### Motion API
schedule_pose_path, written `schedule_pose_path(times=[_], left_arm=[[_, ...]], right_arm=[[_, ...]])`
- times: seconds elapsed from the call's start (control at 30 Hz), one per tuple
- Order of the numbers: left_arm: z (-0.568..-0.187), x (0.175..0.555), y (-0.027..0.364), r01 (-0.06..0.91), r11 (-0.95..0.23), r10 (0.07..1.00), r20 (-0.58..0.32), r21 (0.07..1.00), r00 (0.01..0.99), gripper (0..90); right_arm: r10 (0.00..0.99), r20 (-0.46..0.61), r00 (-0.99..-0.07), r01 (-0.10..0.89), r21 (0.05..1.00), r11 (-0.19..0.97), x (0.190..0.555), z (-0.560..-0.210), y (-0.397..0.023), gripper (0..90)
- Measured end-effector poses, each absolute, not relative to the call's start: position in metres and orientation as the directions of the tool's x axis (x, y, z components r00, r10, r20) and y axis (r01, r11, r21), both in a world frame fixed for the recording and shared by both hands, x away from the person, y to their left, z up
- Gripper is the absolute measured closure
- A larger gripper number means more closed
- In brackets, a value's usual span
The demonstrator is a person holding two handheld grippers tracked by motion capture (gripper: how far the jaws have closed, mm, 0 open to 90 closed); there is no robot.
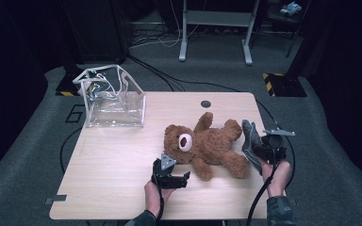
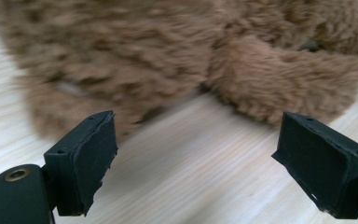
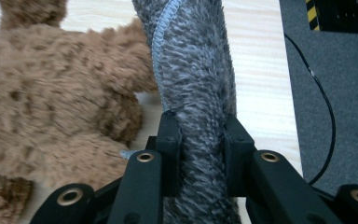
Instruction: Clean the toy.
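Teddy bear (image 1: pixel 206 142) sprawls near the worktop's right edge as your right gripper (image 3: pixel 200 140) pinches a grey furry cloth (image 3: pixel 191 70) and your left gripper (image 2: pixel 196 158) gapes empty: tug carelessly and the cloth slips free.

The brown teddy bear (image 1: pixel 207 145) was lying flat on its back mid-table, limbs sprawled, pale muzzle facing up. The fuzzy grey cloth (image 1: pixel 250 141) with stitched edging stood upright, touching the bear's far-side leg.
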State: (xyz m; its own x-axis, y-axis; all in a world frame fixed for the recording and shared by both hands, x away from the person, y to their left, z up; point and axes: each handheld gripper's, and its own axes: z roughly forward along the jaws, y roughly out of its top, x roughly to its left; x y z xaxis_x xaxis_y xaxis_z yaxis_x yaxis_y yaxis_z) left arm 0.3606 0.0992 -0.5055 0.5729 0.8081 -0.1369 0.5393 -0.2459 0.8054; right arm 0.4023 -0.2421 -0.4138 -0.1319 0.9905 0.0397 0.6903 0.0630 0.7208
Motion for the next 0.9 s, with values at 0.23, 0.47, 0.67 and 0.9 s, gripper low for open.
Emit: schedule_pose_path(times=[0.23,0.47,0.67,0.9], left_arm=[[-0.507,0.354,0.068,0.539,-0.240,0.792,-0.159,0.807,0.590,9.5],[-0.508,0.356,0.037,0.555,-0.253,0.788,-0.164,0.793,0.594,8.7],[-0.512,0.360,0.021,0.572,-0.245,0.815,-0.153,0.783,0.559,13.4],[-0.518,0.365,0.013,0.594,-0.235,0.858,-0.124,0.769,0.499,29.6]], right_arm=[[0.991,0.066,-0.117,0.707,0.706,0.037,0.400,-0.426,-0.248,73.0],[0.990,0.074,-0.118,0.714,0.700,0.032,0.399,-0.430,-0.250,72.9],[0.990,0.076,-0.118,0.718,0.695,0.033,0.398,-0.433,-0.250,73.0],[0.990,0.086,-0.115,0.726,0.687,0.024,0.395,-0.437,-0.250,73.1]])
